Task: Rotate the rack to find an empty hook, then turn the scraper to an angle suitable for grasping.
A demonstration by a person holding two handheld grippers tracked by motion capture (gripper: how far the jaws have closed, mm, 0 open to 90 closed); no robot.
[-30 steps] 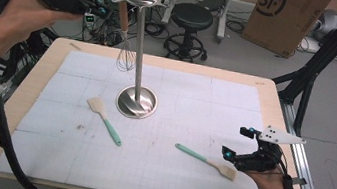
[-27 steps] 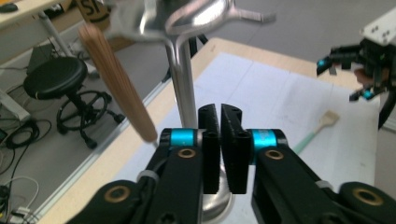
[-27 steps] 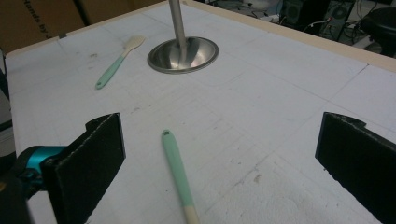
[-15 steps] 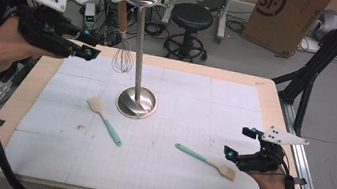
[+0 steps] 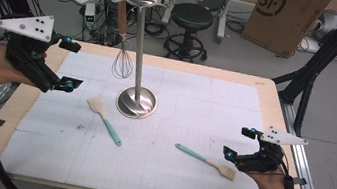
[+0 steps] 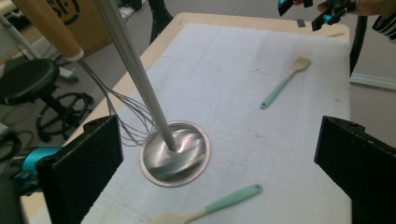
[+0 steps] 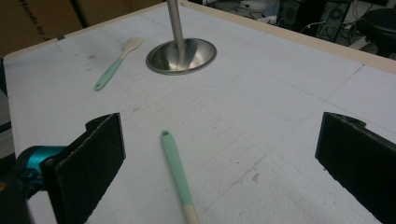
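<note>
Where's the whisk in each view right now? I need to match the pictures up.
High view: the whisk hangs from the stand's top hook, upper middle, left of the pole.
Left gripper view: upper left, wooden handle over wire loops, beside the pole.
Right gripper view: the whisk is not in the picture.
Shared landmark: the stand's round metal base.
</note>
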